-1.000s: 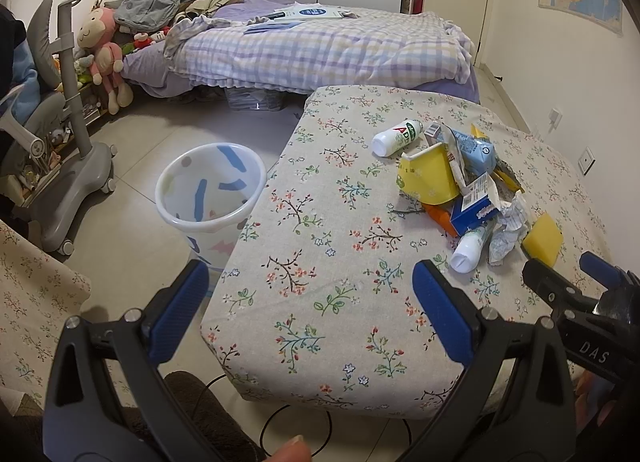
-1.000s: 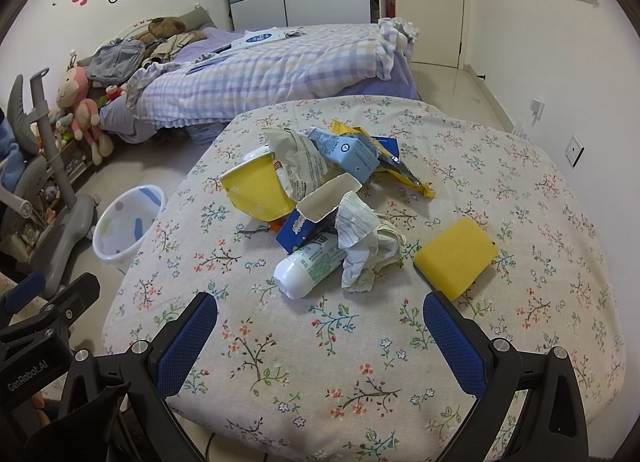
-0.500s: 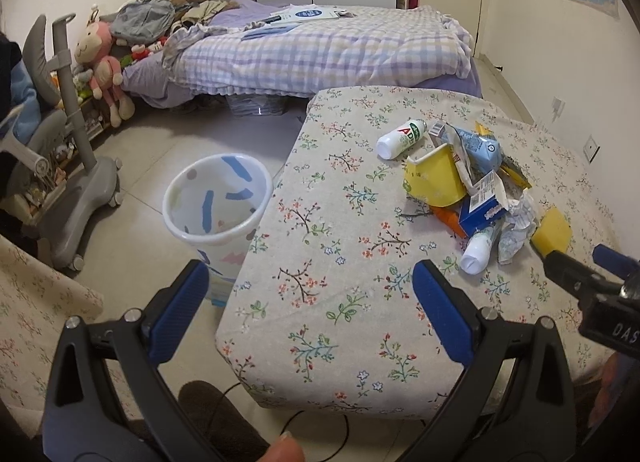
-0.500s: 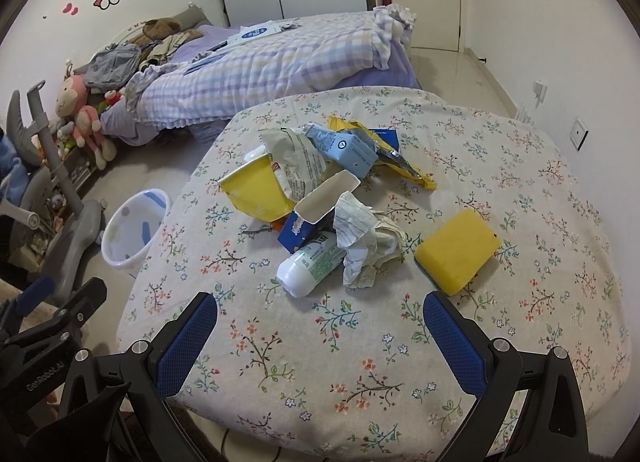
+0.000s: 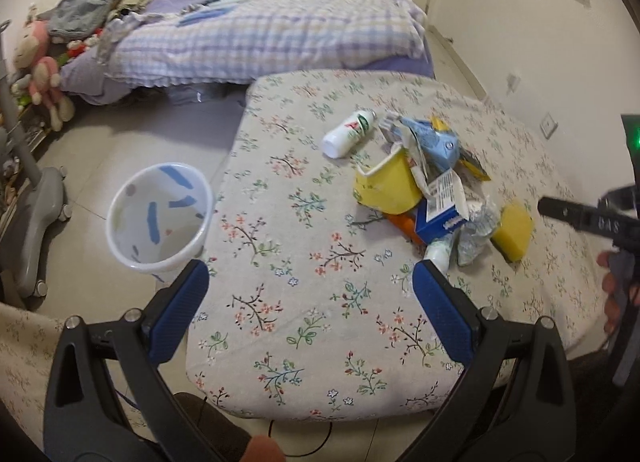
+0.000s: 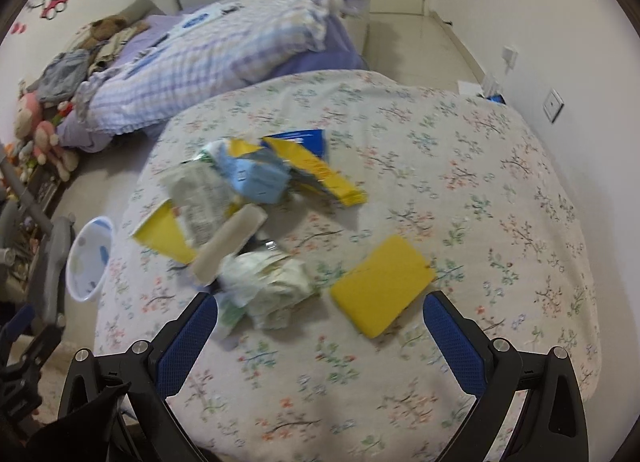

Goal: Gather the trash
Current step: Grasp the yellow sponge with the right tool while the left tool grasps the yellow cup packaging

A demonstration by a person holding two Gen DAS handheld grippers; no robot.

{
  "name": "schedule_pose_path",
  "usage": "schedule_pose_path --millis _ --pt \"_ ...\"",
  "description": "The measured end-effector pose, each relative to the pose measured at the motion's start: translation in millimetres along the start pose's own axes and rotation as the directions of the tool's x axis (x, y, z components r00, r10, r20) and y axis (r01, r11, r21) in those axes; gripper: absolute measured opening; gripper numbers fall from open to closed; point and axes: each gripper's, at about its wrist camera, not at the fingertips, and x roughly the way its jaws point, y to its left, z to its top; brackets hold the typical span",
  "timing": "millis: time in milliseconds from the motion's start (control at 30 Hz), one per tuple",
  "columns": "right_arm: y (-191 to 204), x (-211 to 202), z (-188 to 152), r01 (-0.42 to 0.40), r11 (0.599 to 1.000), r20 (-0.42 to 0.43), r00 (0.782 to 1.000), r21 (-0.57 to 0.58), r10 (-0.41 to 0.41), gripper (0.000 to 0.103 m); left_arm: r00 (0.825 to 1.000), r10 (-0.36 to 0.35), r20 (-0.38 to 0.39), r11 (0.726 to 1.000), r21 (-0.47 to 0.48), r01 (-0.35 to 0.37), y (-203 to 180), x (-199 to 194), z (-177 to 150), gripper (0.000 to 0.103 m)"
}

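Nearest in the left wrist view, the left gripper (image 5: 306,284) stood wide open and empty above the near edge of the table (image 5: 304,390), its blue pads well apart. In the right wrist view the right gripper (image 6: 320,314) was likewise spread wide with nothing between its pads, but it had moved forward since half a second earlier: the crumpled white wrapper (image 6: 268,290) and the yellow sponge (image 6: 382,284), which had lain well ahead of it, now sat just beyond its fingertips. The left gripper had also advanced over the cloth, so the trash pile (image 5: 424,198) looked closer than before.

Farther on, the trash lay heaped at the middle of the flowered tablecloth: a yellow carton (image 5: 386,186), a blue box (image 5: 438,220), a pale blue pouch (image 6: 256,176) and a yellow foil packet (image 6: 320,172). The pile itself had not been disturbed.

Only the left view showed a white bottle (image 5: 350,133) lying apart on the far left side of the pile, and the open mouth of the white waste bin (image 5: 160,218) on the floor left of the table. The right view caught just part of that bin (image 6: 88,258) at its left margin, and was blurred. Beyond the table stood a bed (image 5: 264,34) with a checked cover.
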Motion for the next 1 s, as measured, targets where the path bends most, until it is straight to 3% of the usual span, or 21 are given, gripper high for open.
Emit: schedule_pose_path --millis 100,200,300,433,533,1000 --pt "-20.5 20.8 11.4 -0.006 0.999 -0.061 0.998 0.049 0.009 0.102 0.998 0.013 -0.059 0.999 0.040 -0.011 -6.7 14.0 8.1 0.101" --pt "-40.3 43.8 14.0 -0.006 0.993 -0.108 0.994 0.114 0.018 0.099 0.996 0.053 -0.065 0.998 0.038 -0.051 -7.6 23.7 14.2 0.101" --pt "-56.7 72.9 10.5 0.004 0.984 -0.179 0.983 0.177 0.028 0.091 0.997 0.015 -0.075 1.000 0.029 -0.012 -7.1 32.9 20.0 0.101" --pt "-78.0 107.5 5.5 -0.031 0.952 -0.262 0.958 0.306 0.116 0.075 0.994 -0.079 -0.080 0.997 -0.007 0.078 -11.6 46.4 31.3 0.101" --pt "-85.6 120.5 4.3 -0.046 0.937 -0.273 0.951 0.348 0.148 0.075 0.988 -0.129 -0.082 0.992 -0.027 0.127 -18.3 57.2 39.8 0.101" --pt "-96.5 113.8 5.5 -0.098 0.937 -0.255 0.948 0.335 0.191 0.065 0.985 -0.151 -0.083 0.986 0.054 0.156 -40.4 112.0 60.2 0.092"
